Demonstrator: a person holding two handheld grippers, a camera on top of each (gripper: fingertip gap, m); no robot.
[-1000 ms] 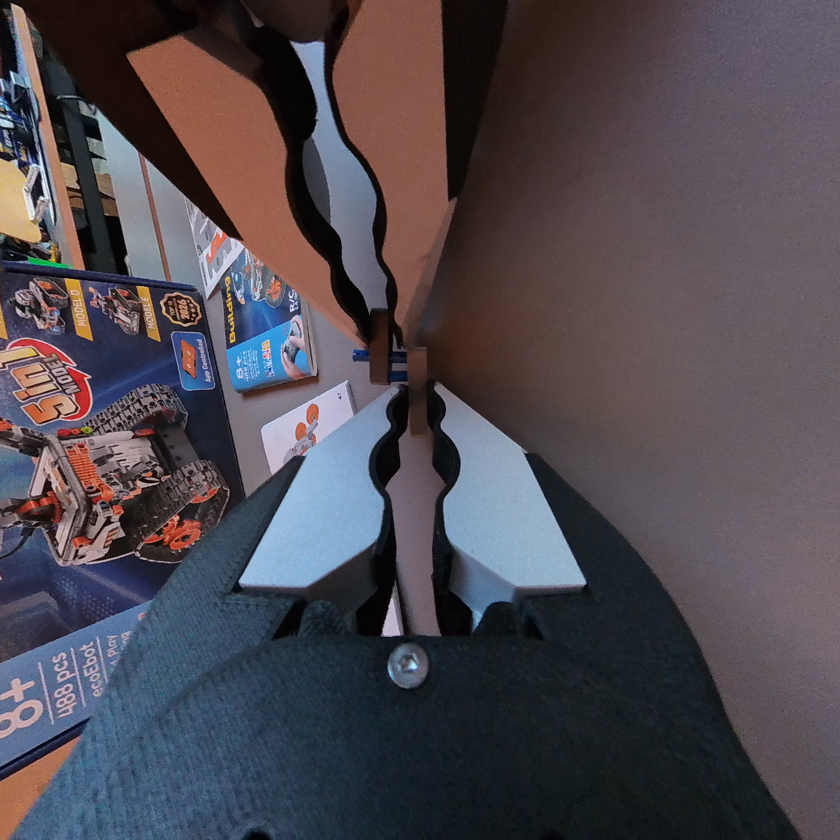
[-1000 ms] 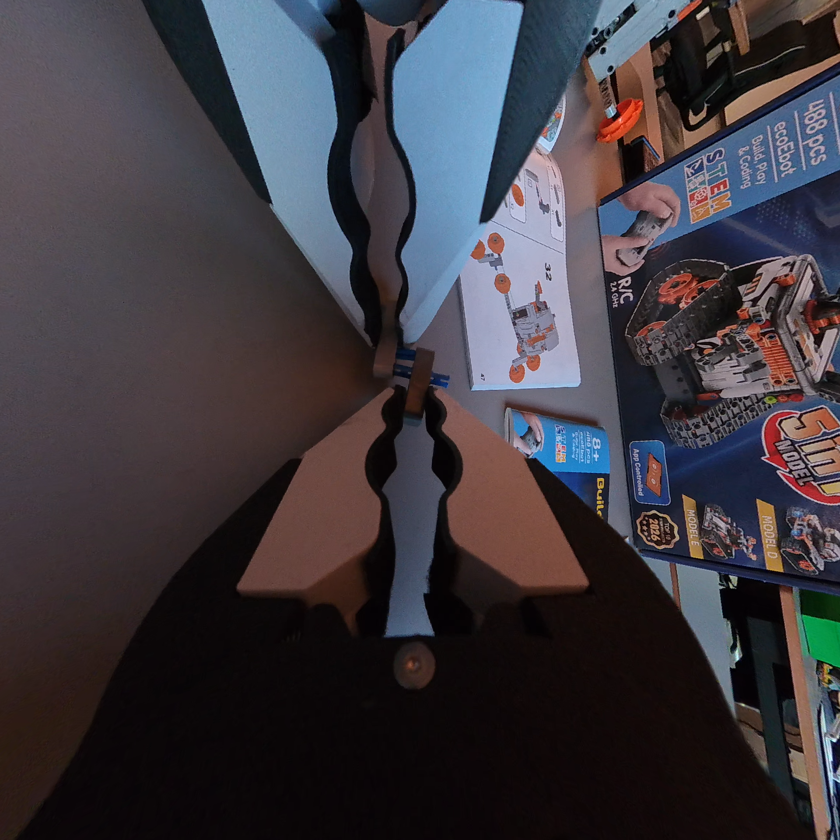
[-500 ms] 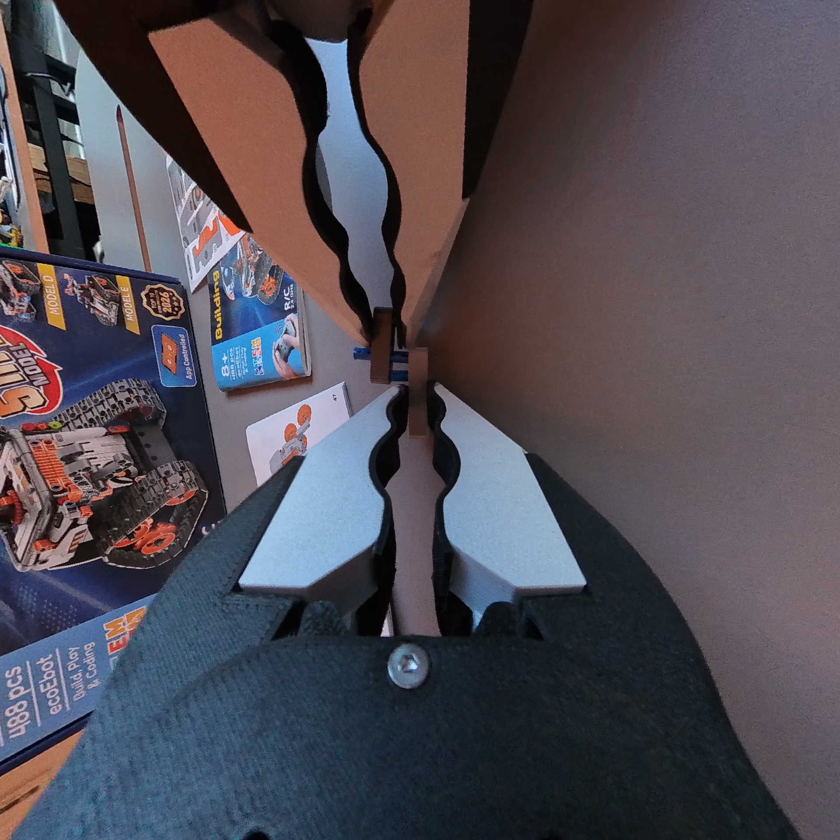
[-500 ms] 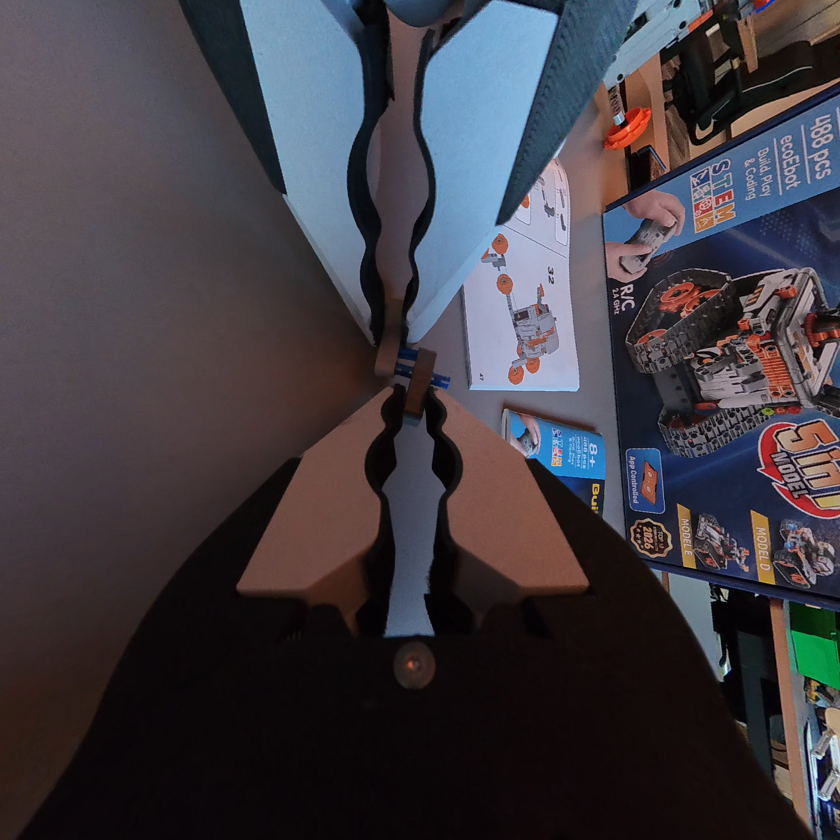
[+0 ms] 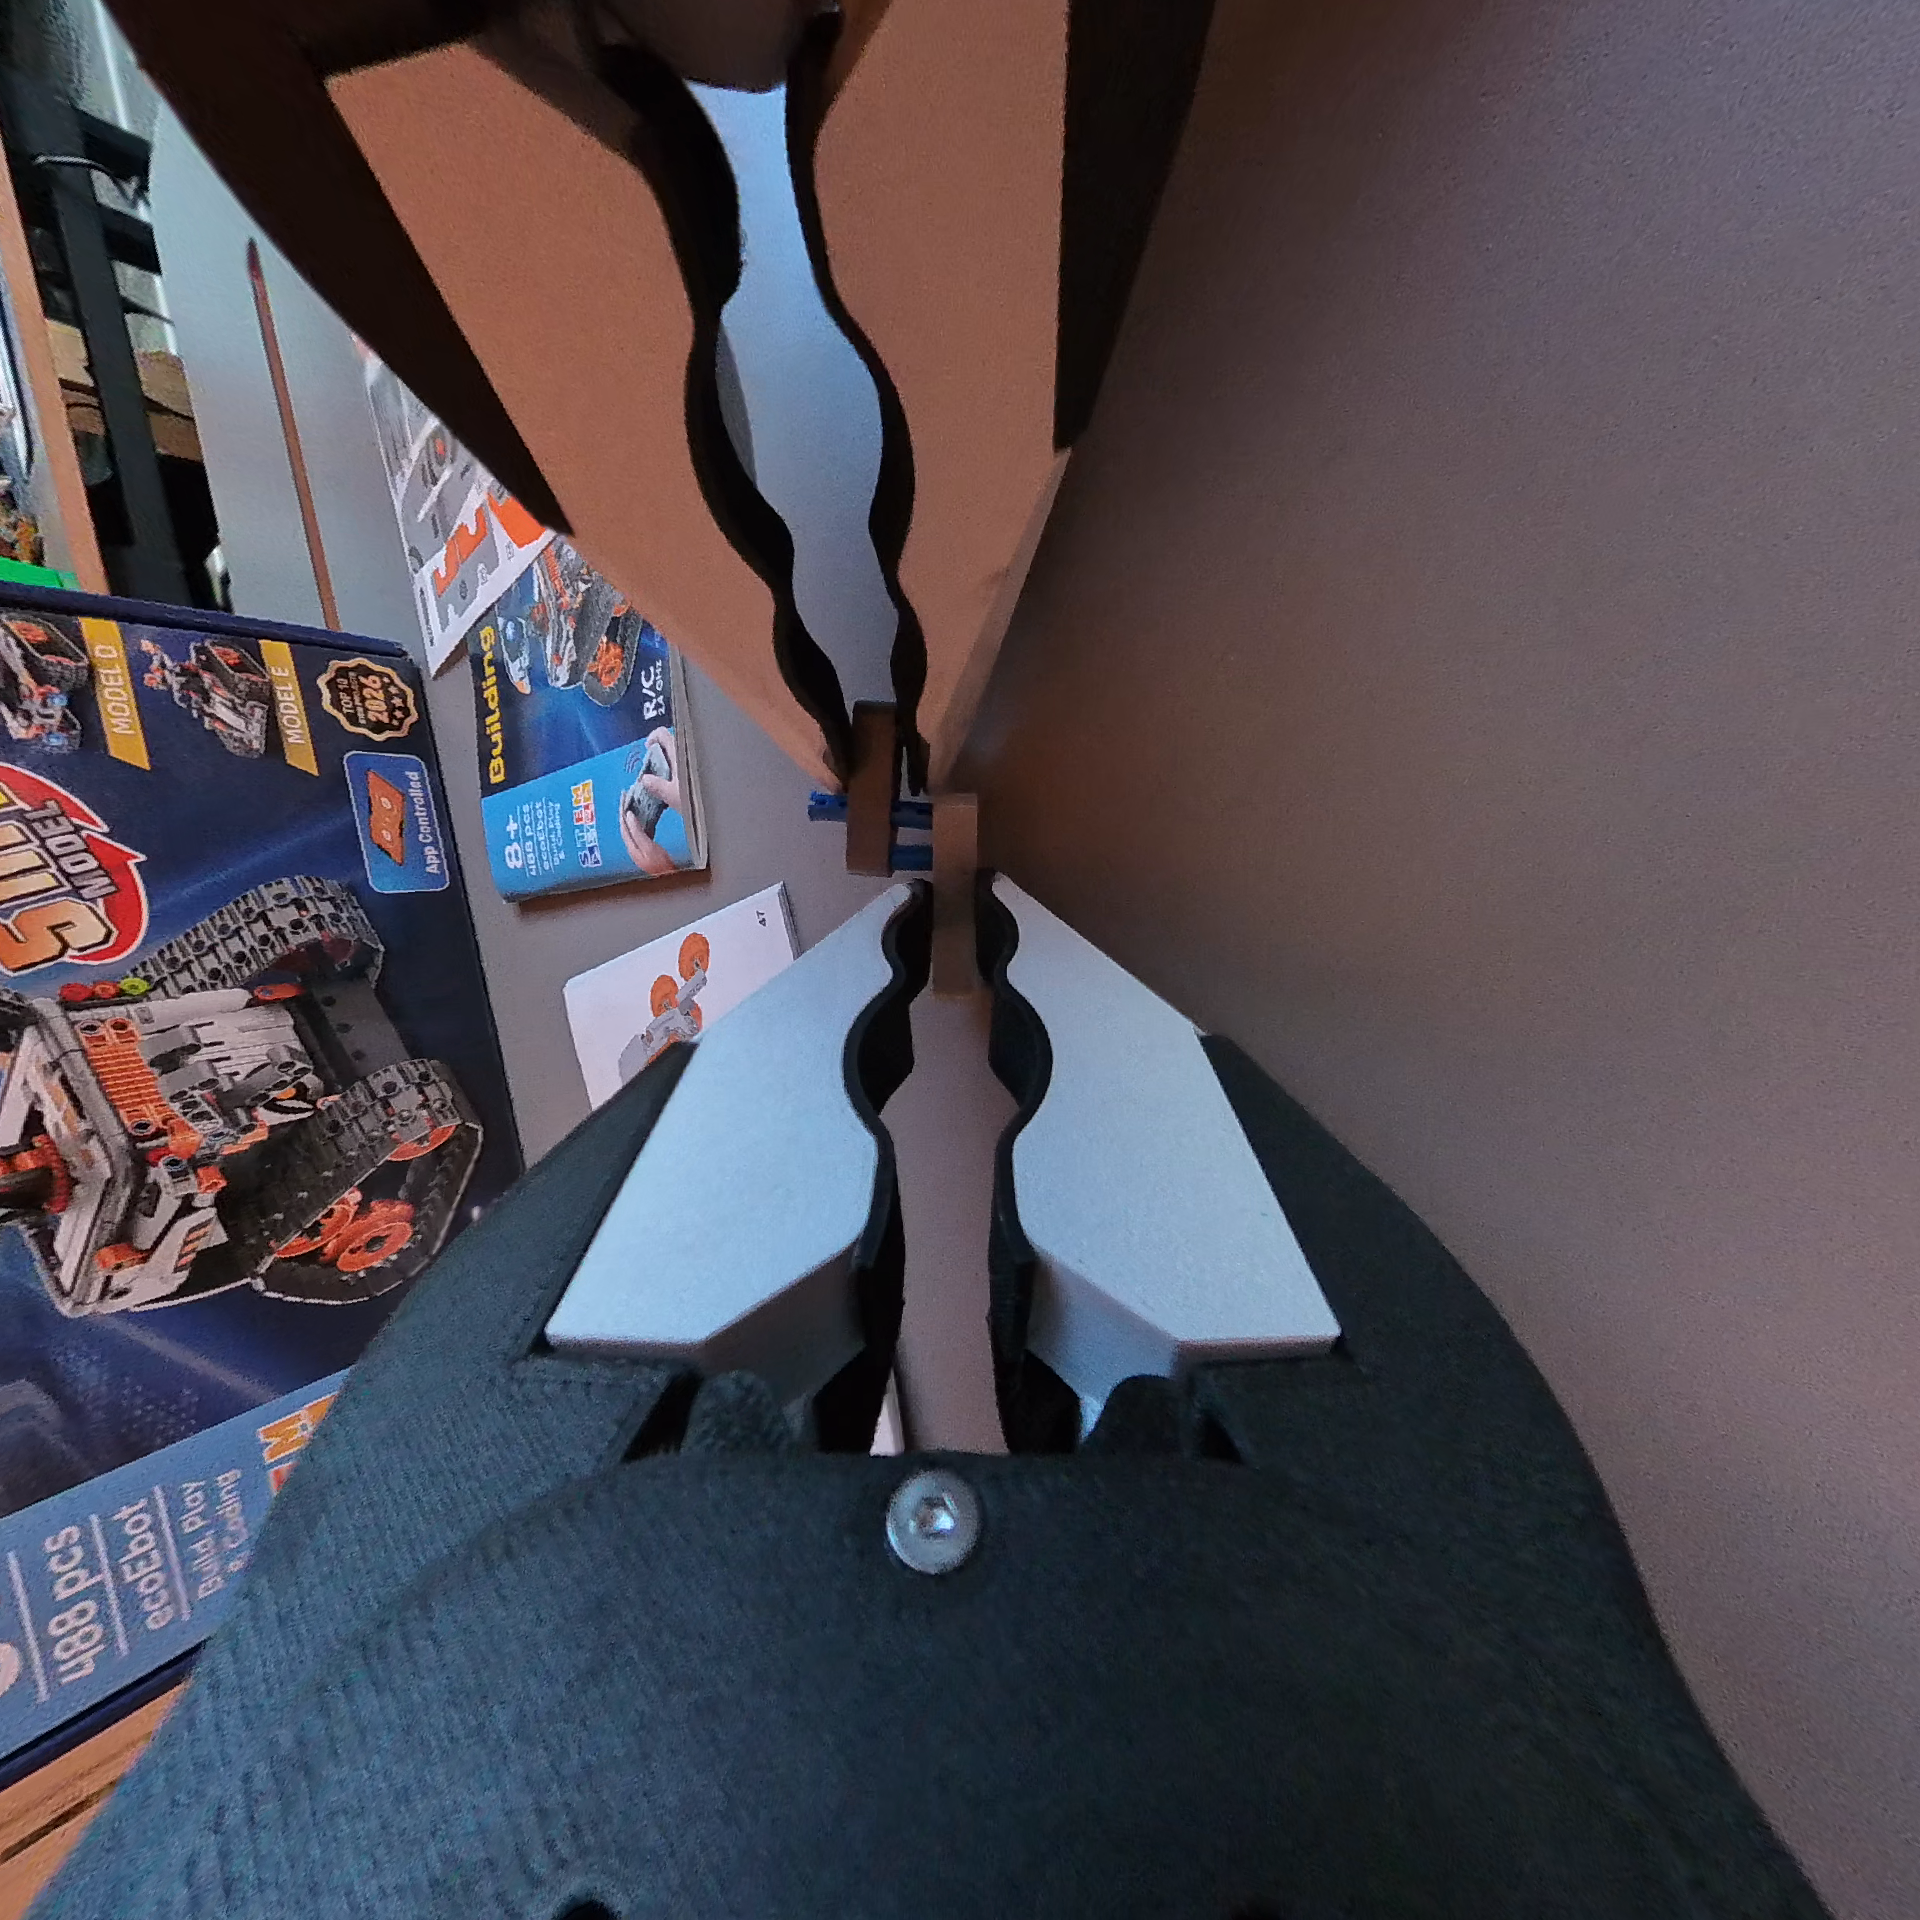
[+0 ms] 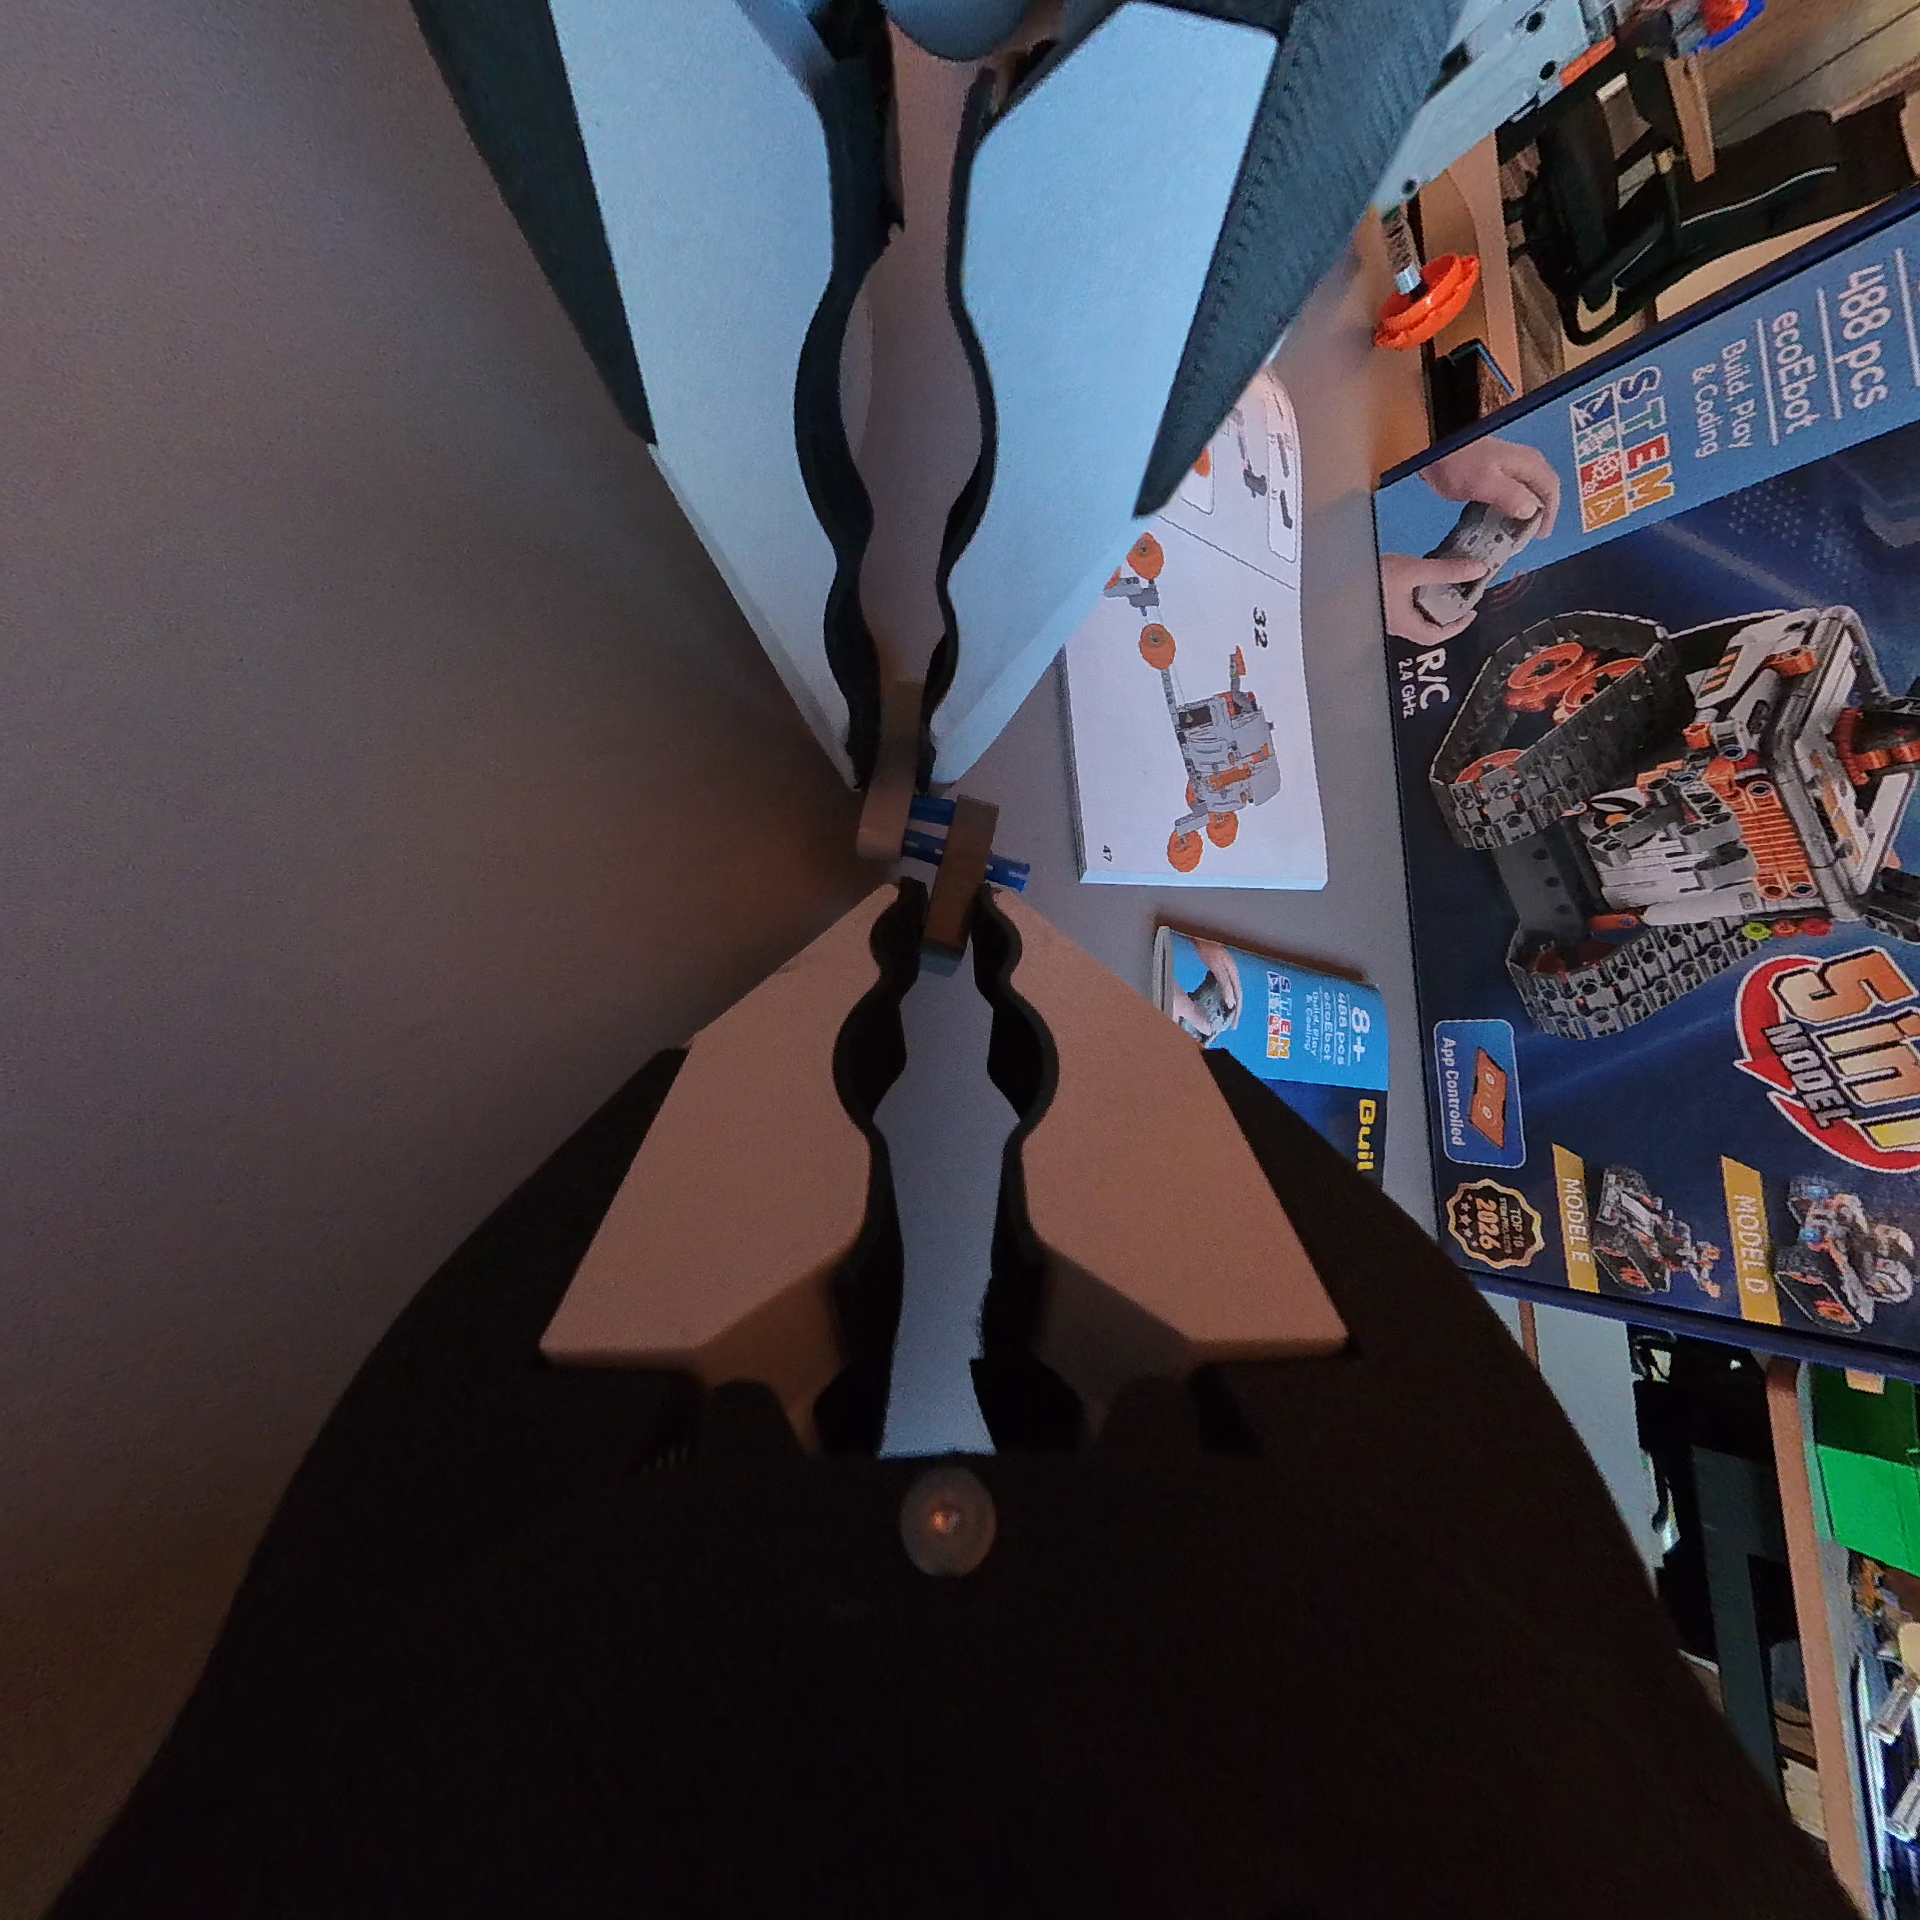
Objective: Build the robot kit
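We see the left gripper clenched on a small flat piece, jaws nearly together. Tip to tip with it, the right gripper grips a second flat piece just as tightly. Blue pins bridge the two pieces, which stand slightly apart over the grey table. A toy box and booklets lie beside. Against a second ago, both grips are unchanged; the box sits farther left in the left wrist view.

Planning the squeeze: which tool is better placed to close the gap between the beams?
Left, probably: left tool and right tool each pinch a beam, but blue pins already poke through right's.
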